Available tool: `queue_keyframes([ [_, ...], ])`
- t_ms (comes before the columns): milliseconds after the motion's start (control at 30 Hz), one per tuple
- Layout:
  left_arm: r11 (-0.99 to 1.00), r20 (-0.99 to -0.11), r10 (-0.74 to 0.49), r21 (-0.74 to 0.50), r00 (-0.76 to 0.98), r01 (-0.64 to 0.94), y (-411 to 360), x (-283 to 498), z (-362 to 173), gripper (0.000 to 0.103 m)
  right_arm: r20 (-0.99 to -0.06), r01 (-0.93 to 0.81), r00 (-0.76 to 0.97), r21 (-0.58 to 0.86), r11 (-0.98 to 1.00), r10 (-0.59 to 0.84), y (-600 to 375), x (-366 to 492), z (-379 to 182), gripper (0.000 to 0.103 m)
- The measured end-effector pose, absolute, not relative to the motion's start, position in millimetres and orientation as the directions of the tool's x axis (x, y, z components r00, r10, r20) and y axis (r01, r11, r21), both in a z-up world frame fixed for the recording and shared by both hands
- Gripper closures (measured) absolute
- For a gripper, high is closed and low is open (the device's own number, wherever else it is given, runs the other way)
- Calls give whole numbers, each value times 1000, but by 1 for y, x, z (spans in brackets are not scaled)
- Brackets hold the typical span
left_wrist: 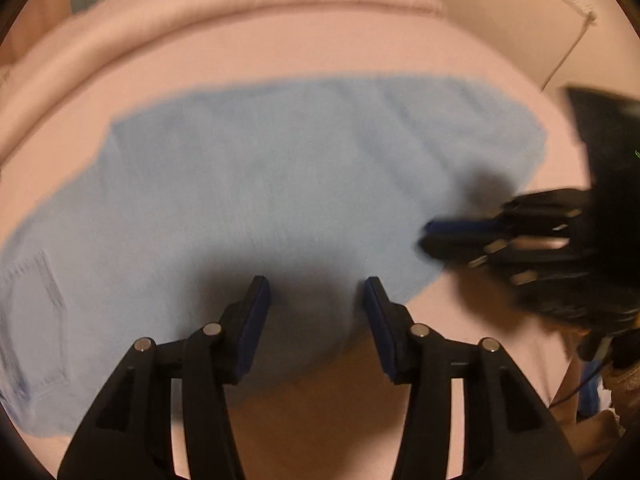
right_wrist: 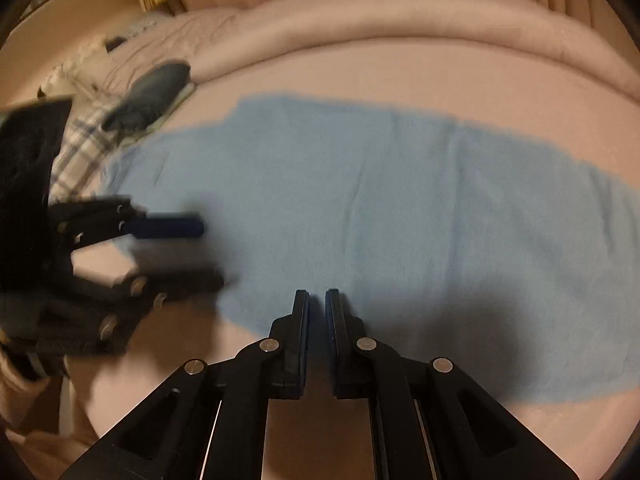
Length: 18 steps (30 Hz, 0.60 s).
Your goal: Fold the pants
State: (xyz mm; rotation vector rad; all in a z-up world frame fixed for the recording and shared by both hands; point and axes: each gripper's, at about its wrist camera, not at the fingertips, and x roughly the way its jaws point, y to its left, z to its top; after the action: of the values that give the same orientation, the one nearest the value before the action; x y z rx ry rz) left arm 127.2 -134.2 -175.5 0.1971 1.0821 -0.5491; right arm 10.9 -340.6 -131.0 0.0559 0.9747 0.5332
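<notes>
- Bed [left_wrist: 280, 52] — pink-sheeted, with a rolled pink duvet [right_wrist: 400, 12] along its far side; it carries everything here.
- Pants [left_wrist: 280, 168], light blue, lie flat on the sheet, already narrowed to one long strip. The long axis runs side to side in both wrist views, across the way the tools point. A stitched pocket [left_wrist: 44, 300] shows at the end far left in the left wrist view, so I judge that to be the waist end, with the leg end out to the right.
- Other laundry — a plaid cloth [right_wrist: 76, 152] and a dark item [right_wrist: 152, 92] — sits beyond the end of the strip seen on the left in the right wrist view, apart from the work.
- Left tool [left_wrist: 316, 300] hangs over the near long edge of the pants, tilted steeply down, its jaws partly apart with nothing but shadowed cloth below them; the pads press on nothing.
- Right tool [right_wrist: 317, 304] hovers over the same near edge, just beside the left one toward the leg end, its jaws drawn almost together and no fabric visibly pinched between them.
- Next move, as I judge it: the strip must be folded end over end, so each tool has to travel sideways along the axis. The left hand is nearer the pocket end, the right nearer the legs.
</notes>
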Motion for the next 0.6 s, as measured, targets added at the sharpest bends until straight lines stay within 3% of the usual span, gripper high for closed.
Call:
queue_keyframes([
  [167, 821, -866, -364, -124, 342, 557, -129, 108, -176, 55, -711, -338, 461, 412, 846, 531, -388, -13, -124, 96],
  [367, 838, -867, -360, -138, 345, 527, -130, 109, -180, 51, -602, 78, 716, 571, 817, 352, -513, -44, -120, 95],
  [433, 838, -867, -361, -138, 345, 529, -136, 109, -179, 46, -604, 179, 740, 601, 779, 296, -542, -53, -127, 86],
  [500, 834, -866, -355, -123, 352, 538, -134, 102, -176, 45, -589, 216, 756, 637, 740, 286, -558, -57, -134, 63],
  [600, 834, -867, -353, -121, 352, 538, -136, 105, -176, 45, -578, 229, 771, 642, 732, 265, -565, -53, -138, 62],
])
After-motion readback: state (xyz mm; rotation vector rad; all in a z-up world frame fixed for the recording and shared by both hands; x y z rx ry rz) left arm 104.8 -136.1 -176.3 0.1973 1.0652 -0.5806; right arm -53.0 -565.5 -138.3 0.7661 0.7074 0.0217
